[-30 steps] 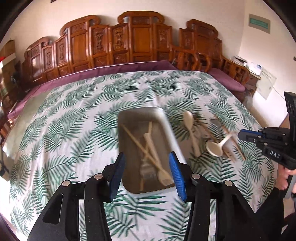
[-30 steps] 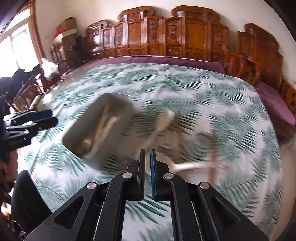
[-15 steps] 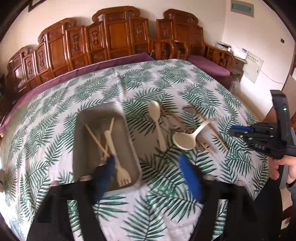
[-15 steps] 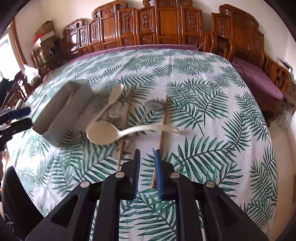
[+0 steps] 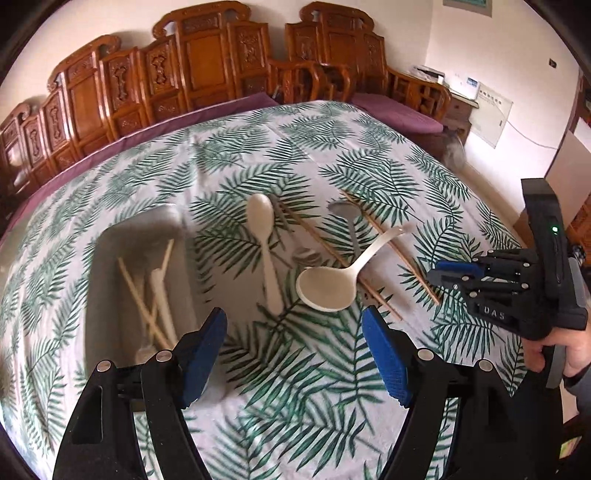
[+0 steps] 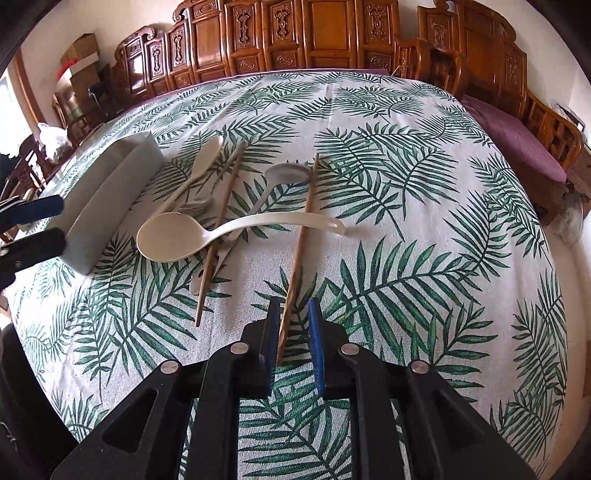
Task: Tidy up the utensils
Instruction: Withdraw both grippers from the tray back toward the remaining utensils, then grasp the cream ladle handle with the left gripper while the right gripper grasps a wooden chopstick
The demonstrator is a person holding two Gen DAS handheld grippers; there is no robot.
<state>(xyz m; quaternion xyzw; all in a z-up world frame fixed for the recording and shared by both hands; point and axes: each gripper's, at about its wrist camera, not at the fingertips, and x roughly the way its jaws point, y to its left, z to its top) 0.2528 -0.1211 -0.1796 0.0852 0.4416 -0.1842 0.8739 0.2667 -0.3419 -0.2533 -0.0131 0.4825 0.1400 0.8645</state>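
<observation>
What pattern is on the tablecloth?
Green palm leaves on white tablecloth; clearest in the right wrist view.

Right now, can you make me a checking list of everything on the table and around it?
Surface: tablecloth with green leaf print.
Job's things: grey tray holding chopsticks and a fork; outside it, ladle lying across chopsticks, pale spoon, metal spoon.
Clutter: nothing seen.
Grippers: left gripper open, nothing between its fingers; right gripper slightly apart around the near end of one chopstick, not pressing it.
Cables: thin wire on the wall.
Surroundings: carved wooden chairs, purple cushion.
</observation>
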